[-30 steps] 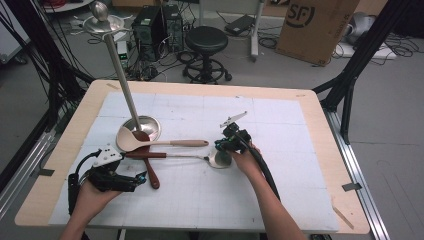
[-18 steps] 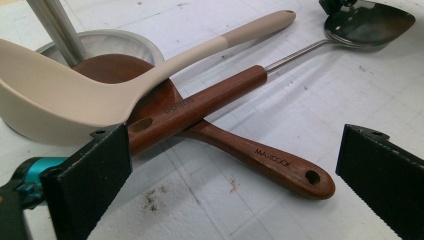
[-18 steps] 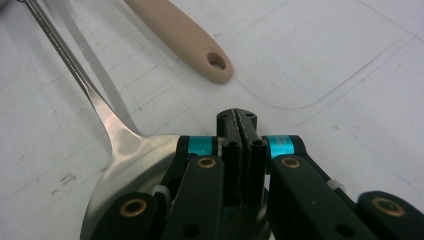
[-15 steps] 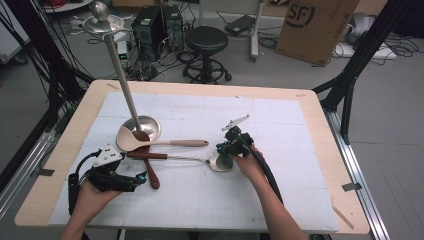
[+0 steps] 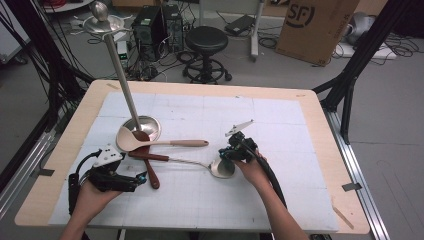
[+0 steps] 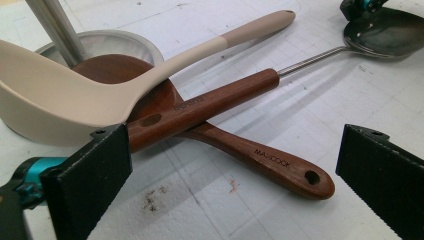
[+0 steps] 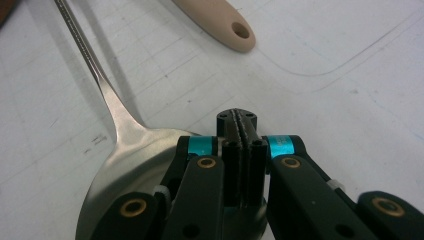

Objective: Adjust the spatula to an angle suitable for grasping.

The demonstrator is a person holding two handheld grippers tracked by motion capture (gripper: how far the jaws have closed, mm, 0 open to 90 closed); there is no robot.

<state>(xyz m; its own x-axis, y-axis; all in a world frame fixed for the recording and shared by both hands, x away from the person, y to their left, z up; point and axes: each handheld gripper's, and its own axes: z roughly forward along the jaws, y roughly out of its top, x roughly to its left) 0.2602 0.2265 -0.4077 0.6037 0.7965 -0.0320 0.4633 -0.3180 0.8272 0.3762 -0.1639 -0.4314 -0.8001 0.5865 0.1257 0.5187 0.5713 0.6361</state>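
Nothing has shifted since the earlier frame. We pinch the steel spoon's (image 5: 221, 168) bowl rim with the right gripper (image 7: 242, 131), jaws pressed together. Left gripper (image 5: 141, 178) spread, beside the wooden spatula (image 6: 260, 157) crossing the spoon's handle.

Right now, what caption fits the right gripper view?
Shut tongs pinch the rim of the steel spoon; a beige handle lies beyond.
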